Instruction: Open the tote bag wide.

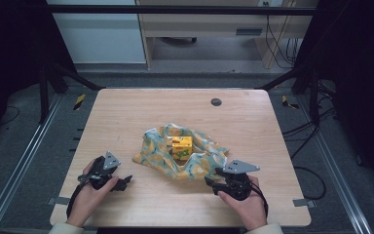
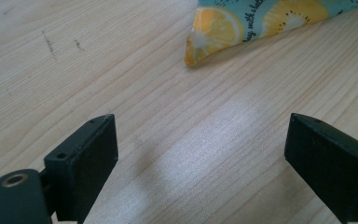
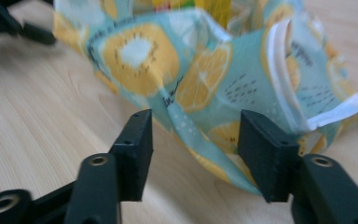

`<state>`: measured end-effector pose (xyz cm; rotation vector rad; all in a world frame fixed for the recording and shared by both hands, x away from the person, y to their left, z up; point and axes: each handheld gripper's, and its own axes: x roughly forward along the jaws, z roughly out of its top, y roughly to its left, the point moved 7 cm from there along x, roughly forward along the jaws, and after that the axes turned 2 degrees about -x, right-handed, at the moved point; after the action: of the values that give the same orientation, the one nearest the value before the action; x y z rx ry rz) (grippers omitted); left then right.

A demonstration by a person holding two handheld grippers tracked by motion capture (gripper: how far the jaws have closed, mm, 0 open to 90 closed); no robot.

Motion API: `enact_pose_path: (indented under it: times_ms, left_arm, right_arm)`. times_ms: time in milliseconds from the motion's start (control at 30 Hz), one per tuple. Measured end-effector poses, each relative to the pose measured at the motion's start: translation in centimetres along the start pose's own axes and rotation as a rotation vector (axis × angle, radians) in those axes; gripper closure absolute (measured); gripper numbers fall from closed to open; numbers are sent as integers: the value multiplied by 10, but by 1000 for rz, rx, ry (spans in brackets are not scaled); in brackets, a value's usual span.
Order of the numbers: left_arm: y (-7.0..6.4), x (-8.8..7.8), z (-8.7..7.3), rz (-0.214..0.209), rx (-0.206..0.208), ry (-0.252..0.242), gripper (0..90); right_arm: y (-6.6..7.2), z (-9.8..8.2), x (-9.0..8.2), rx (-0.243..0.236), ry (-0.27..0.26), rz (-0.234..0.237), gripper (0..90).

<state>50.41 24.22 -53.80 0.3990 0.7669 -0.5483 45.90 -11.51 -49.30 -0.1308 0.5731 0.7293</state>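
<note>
High view: a turquoise cloth printed with orange and yellow citrus slices (image 1: 185,156) lies crumpled at the middle of the light wooden table (image 1: 126,117), with a small yellow carton bearing green markings (image 1: 181,147) standing in its folds.

The left gripper (image 1: 121,182) sits apart from the cloth, at the near left. The right gripper (image 1: 213,182) is at the cloth's near right edge.

Left gripper view: jaws wide apart over bare wood, nothing between them; one cloth corner (image 2: 214,35) lies ahead. Black script on it reads partly "with", the rest illegible.

Right gripper view: jaws parted, a fold of cloth (image 3: 196,135) between them, pads not pressing. Carton print too blurred to read.
</note>
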Motion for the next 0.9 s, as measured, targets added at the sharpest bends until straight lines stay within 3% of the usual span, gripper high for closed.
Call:
enact_pose_path:
  times_ms: [167, 400, 567, 733, 900]
  left_arm:
    - [0, 0, 0, 0, 0, -1, 93]
    - [-1, -1, 1, -4, 2, -6, 93]
    - [-1, -3, 3, -8, 0, -20, 93]
    - [-5, -12, 13, -29, -1, -64, 105]
    - [-16, -34, 42, -23, 71, -118, 136]
  right_arm:
    - [-12, 6, -7, 4, -62, -89, 320]
    - [-26, 2, -8, 59, -38, -162, 254]
    - [-31, -2, -8, 101, -22, -162, 228]
    - [-31, -4, -6, 103, -5, -174, 214]
    - [-30, -6, 0, 75, 28, -187, 241]
